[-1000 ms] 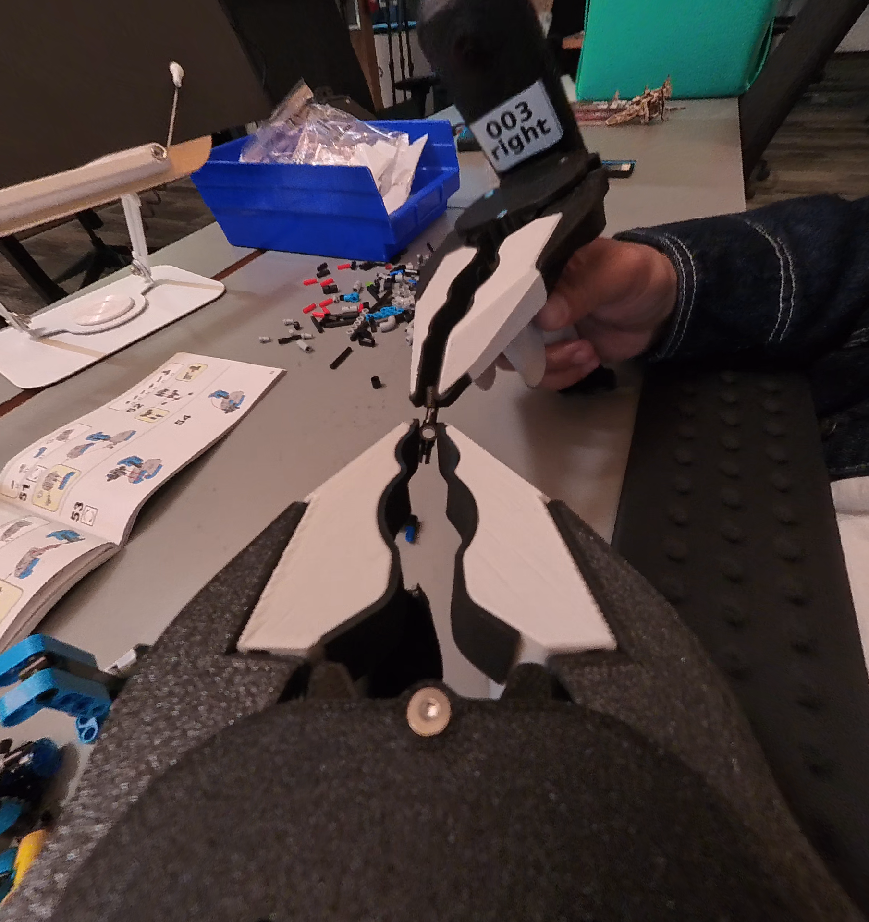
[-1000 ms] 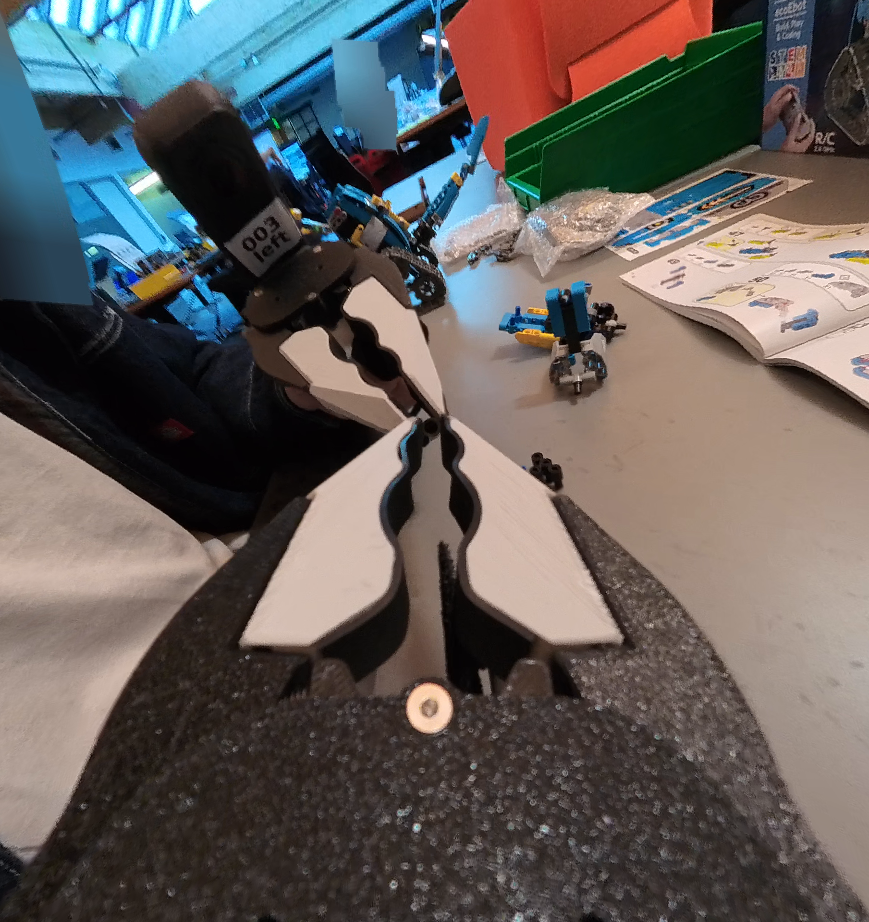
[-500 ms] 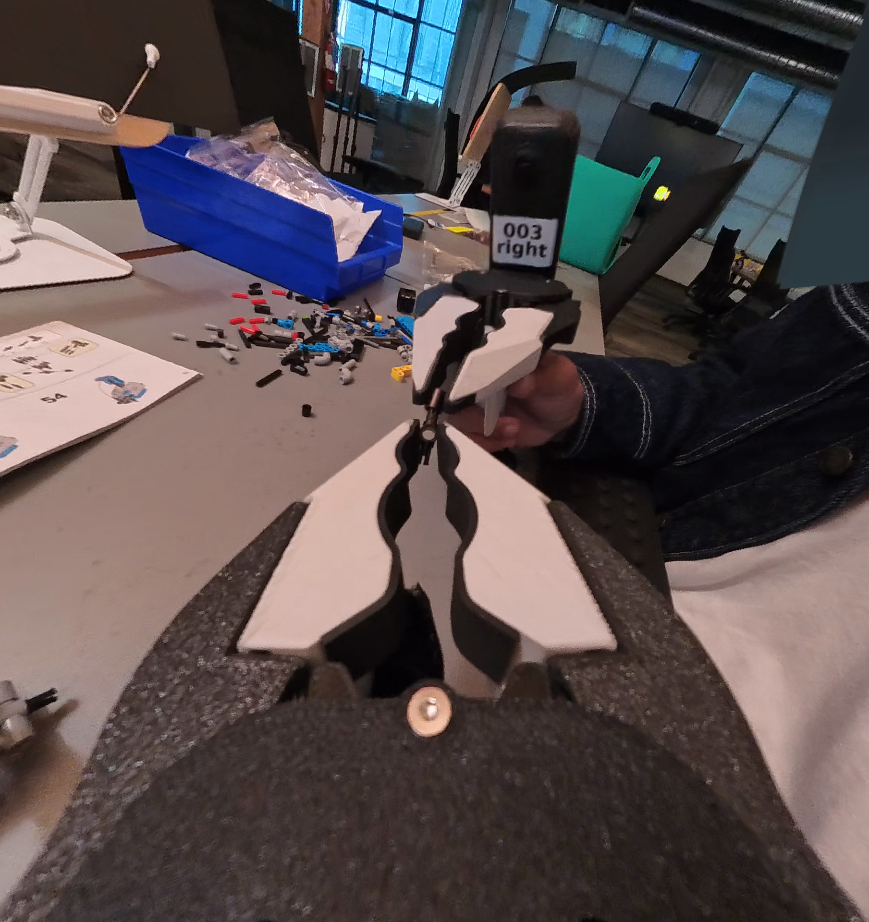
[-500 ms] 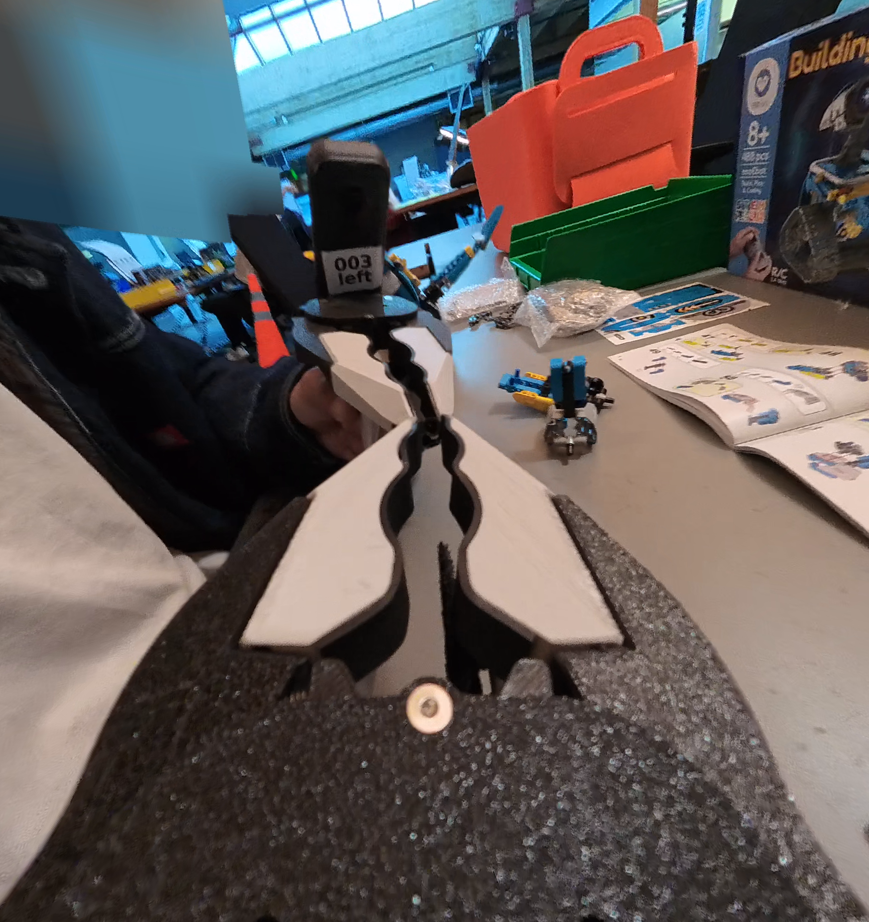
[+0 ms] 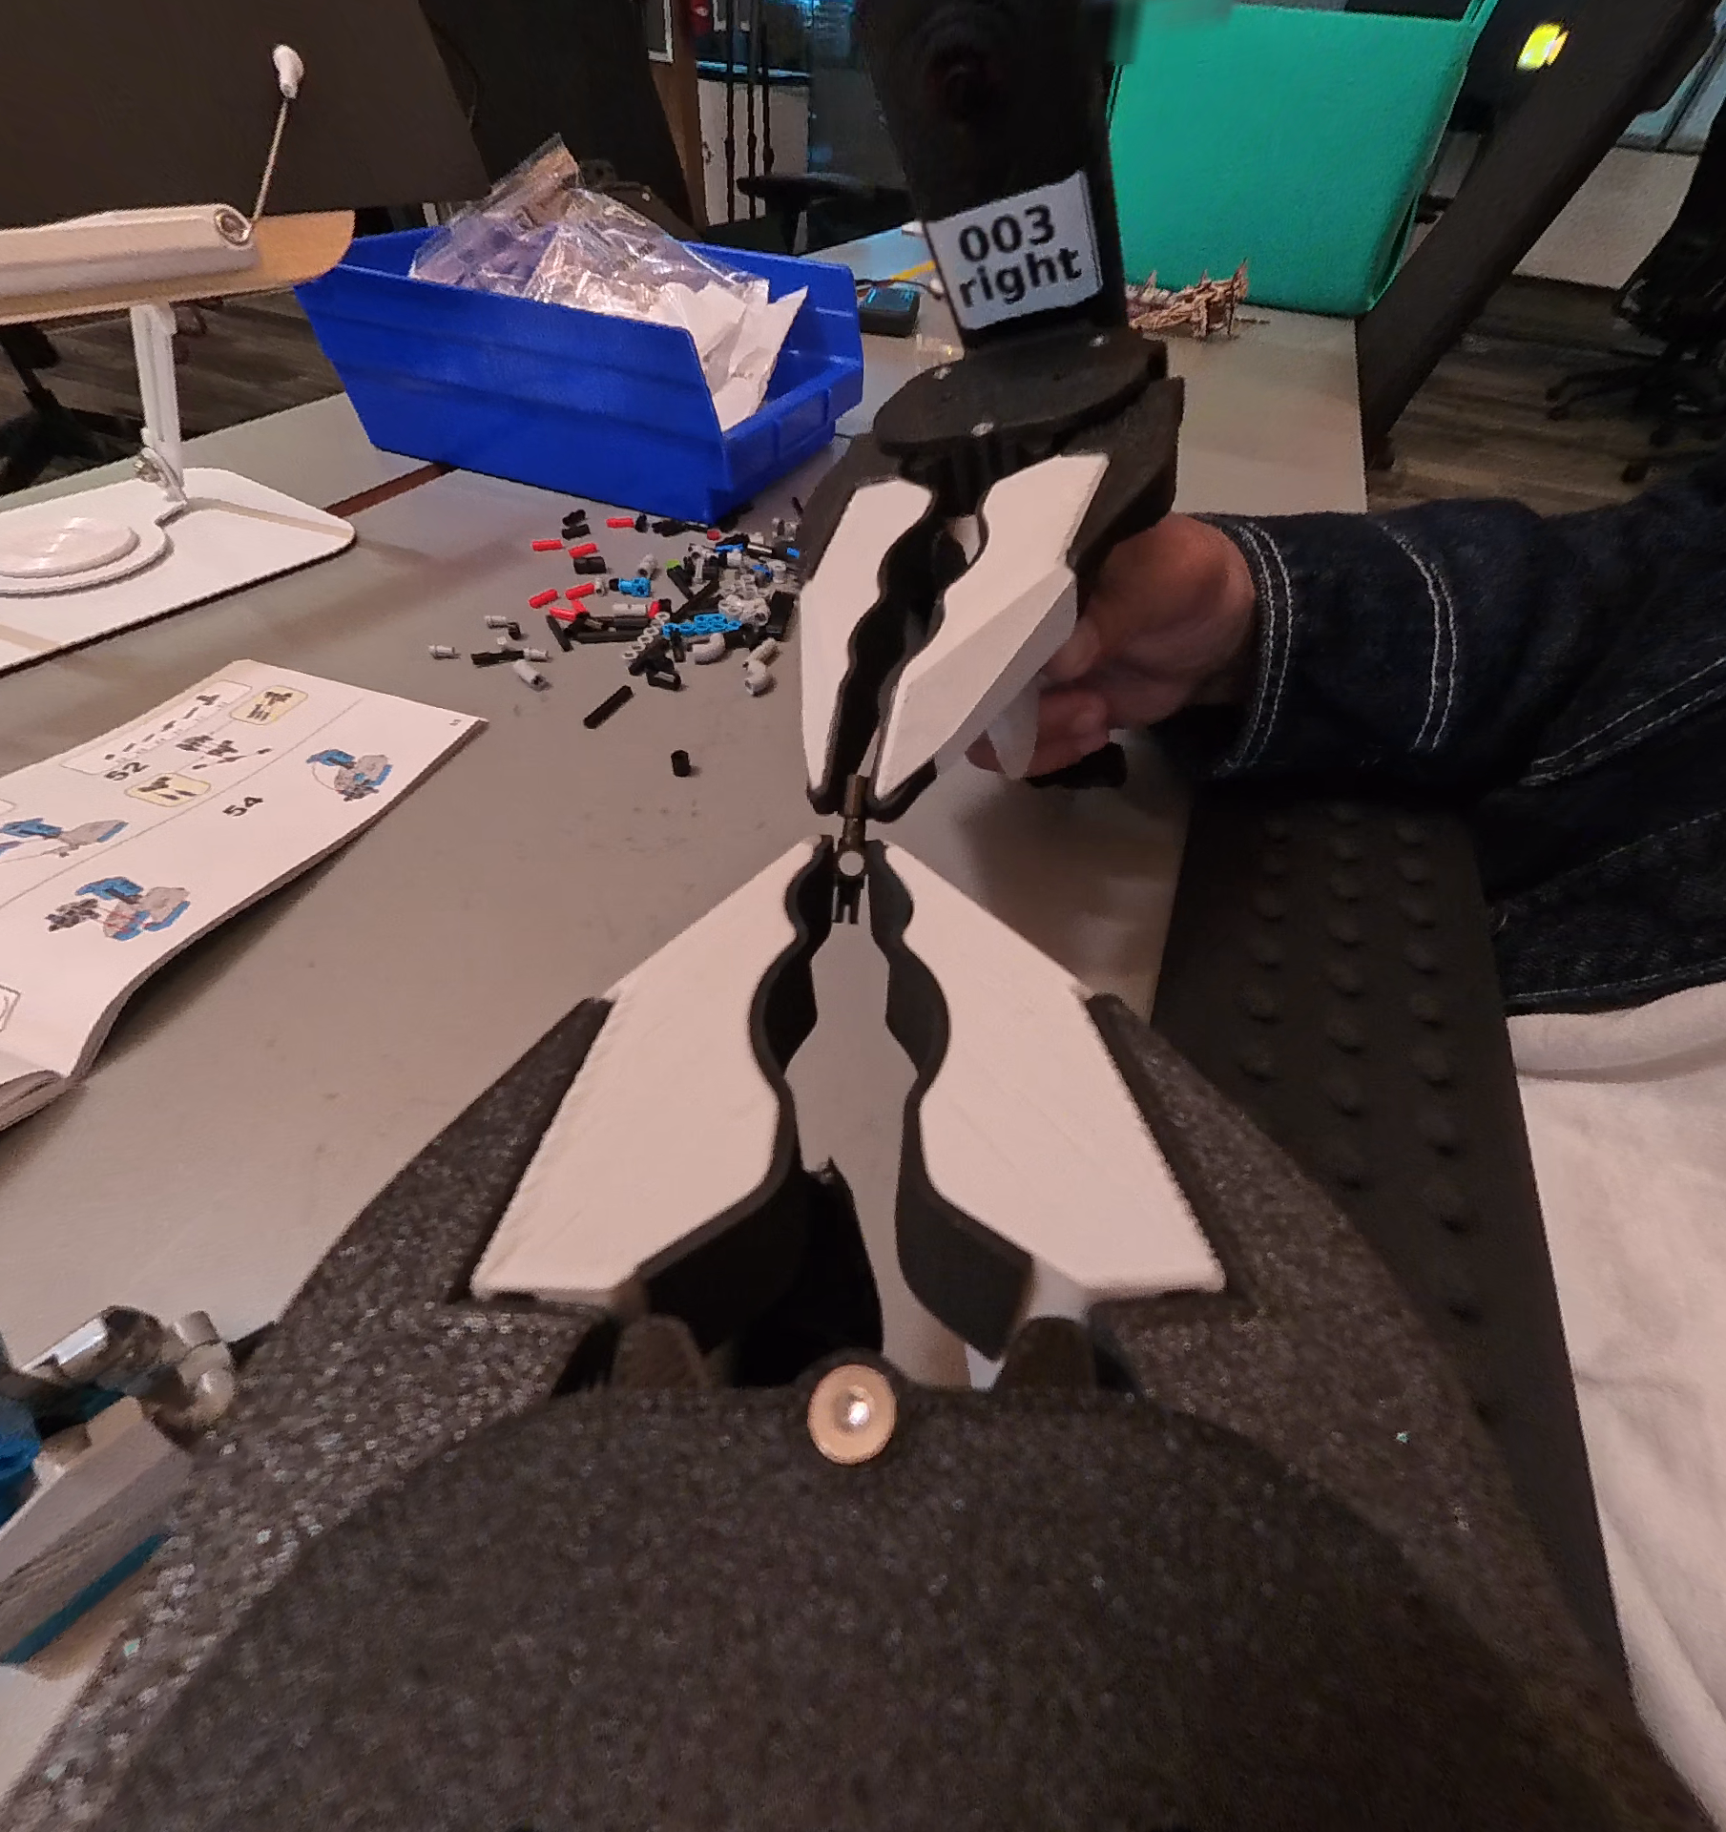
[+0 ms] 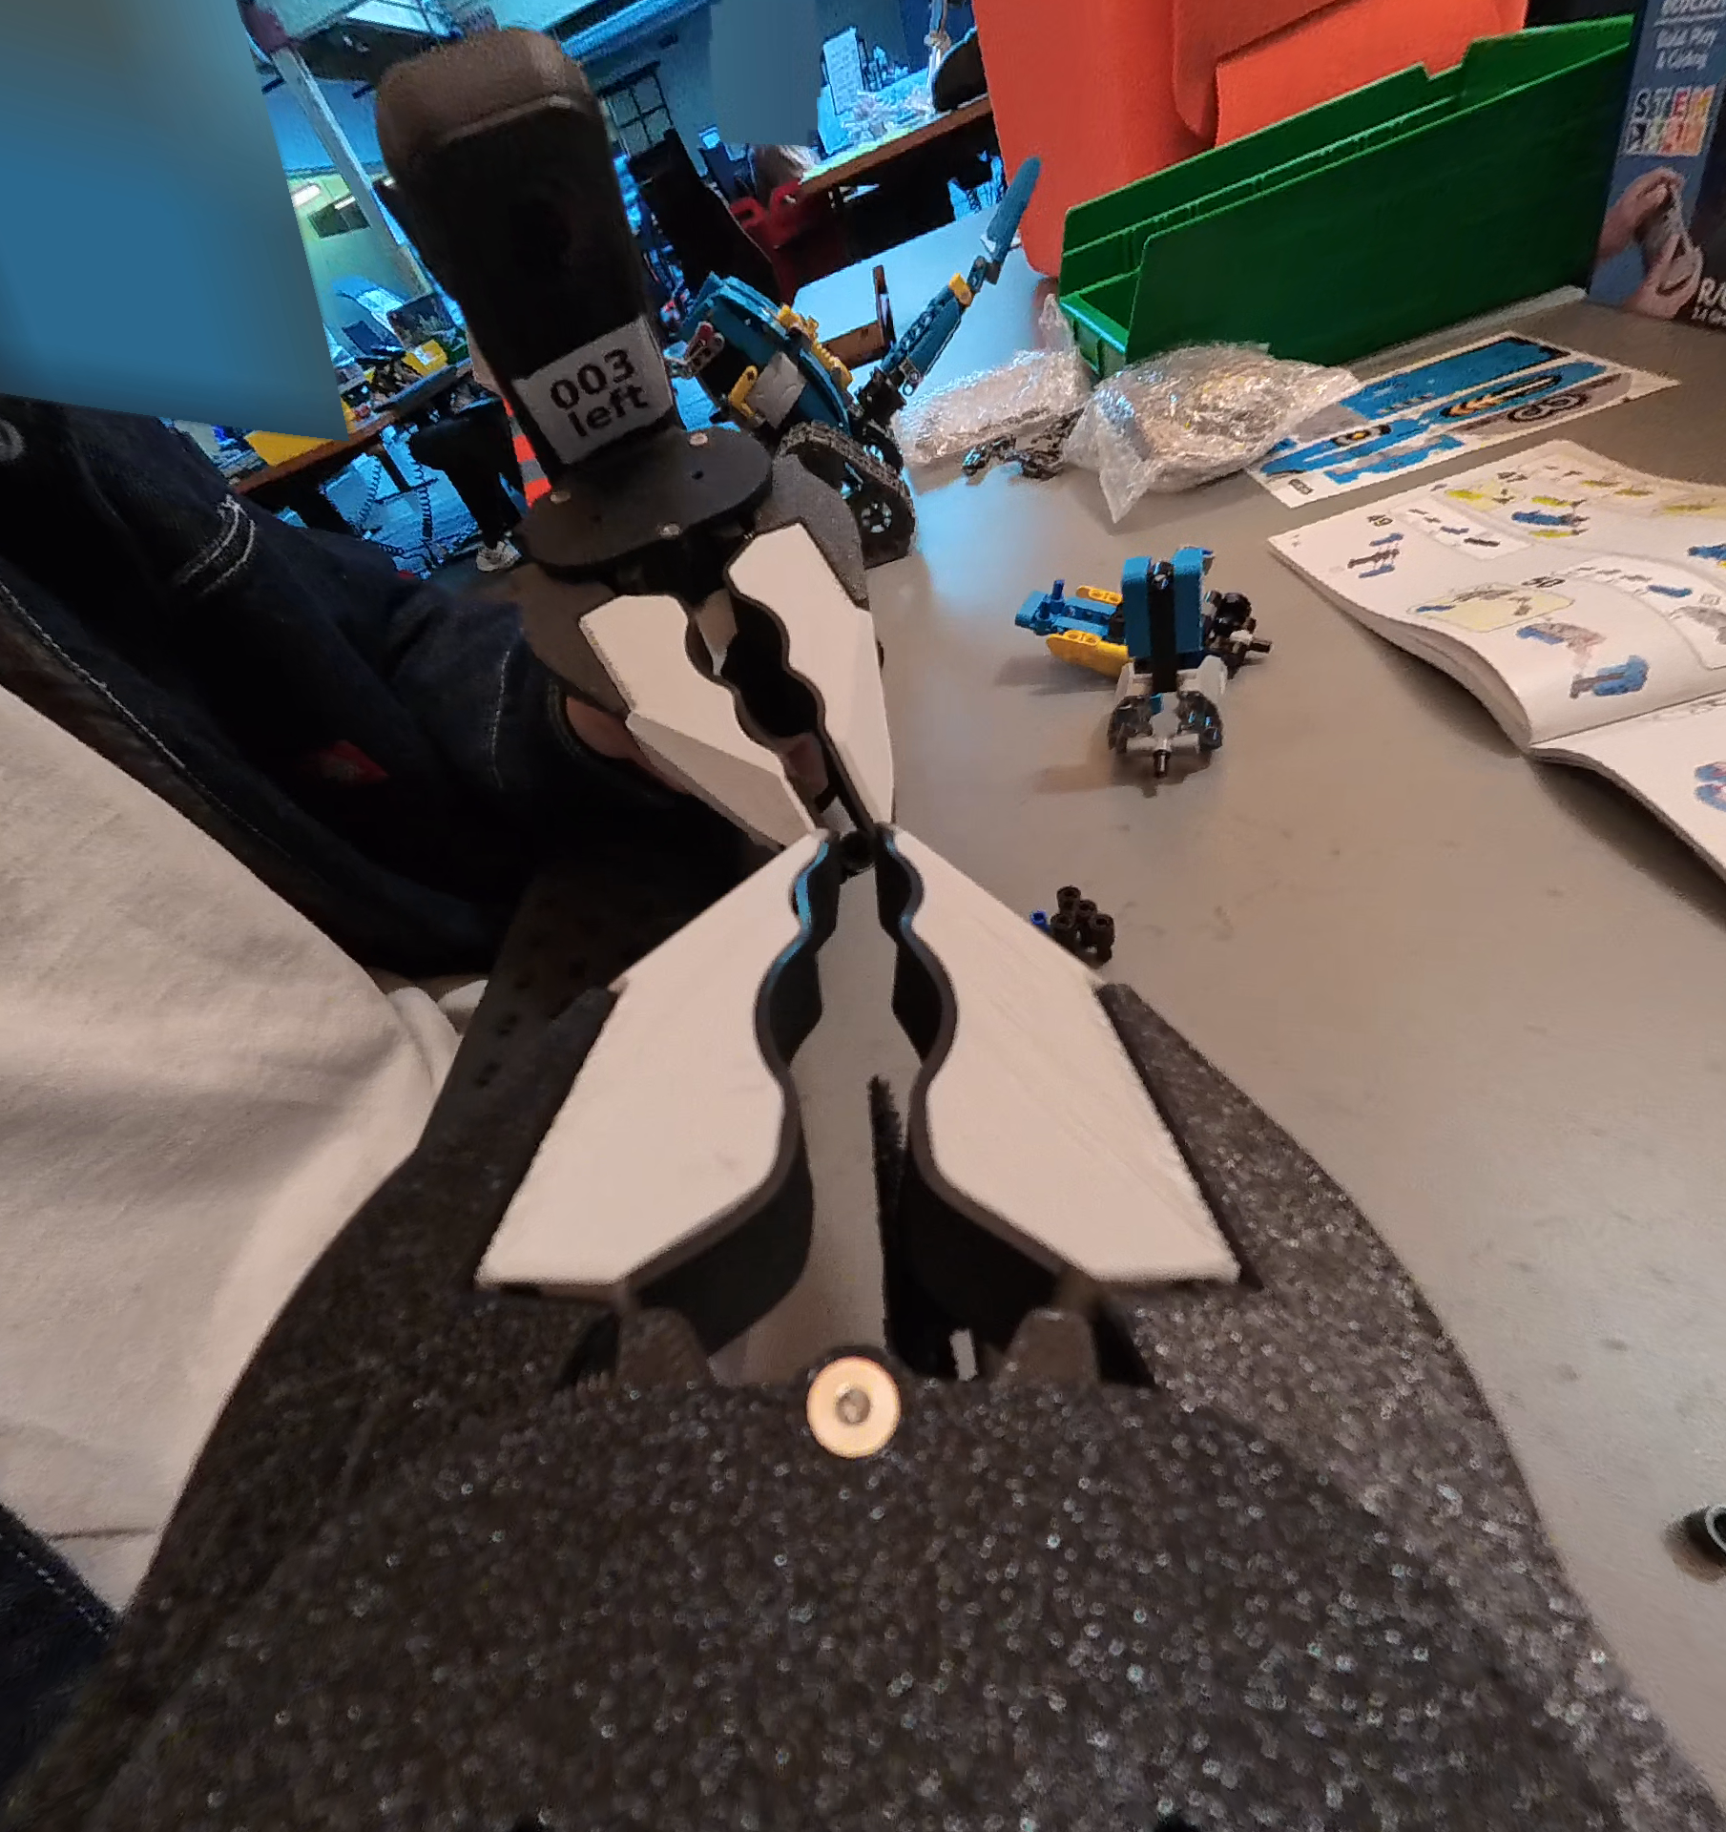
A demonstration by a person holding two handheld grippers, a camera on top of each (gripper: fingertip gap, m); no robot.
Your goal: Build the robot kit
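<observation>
Both grippers are pinched nearly closed and meet tip to tip in the air over the table's (image 5: 541, 942) near edge. The left gripper (image 5: 847, 860) clamps a small connector (image 5: 847, 874), and the right gripper (image 5: 854, 783) nips a dark peg (image 5: 854, 799). The two bits look like they're touching end to end. The loose parts pile (image 5: 660, 615) sits farther back by the blue bin (image 5: 581, 377), and the booklet (image 5: 194, 793) lies off toward the left edge.

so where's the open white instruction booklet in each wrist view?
Left wrist view: open white instruction booklet lies at the left edge, on the grey table.
Right wrist view: booklet lies at the right edge.
Shared landmark: the small dark pin pinched where both grippers' tips meet, picture centre.
</observation>
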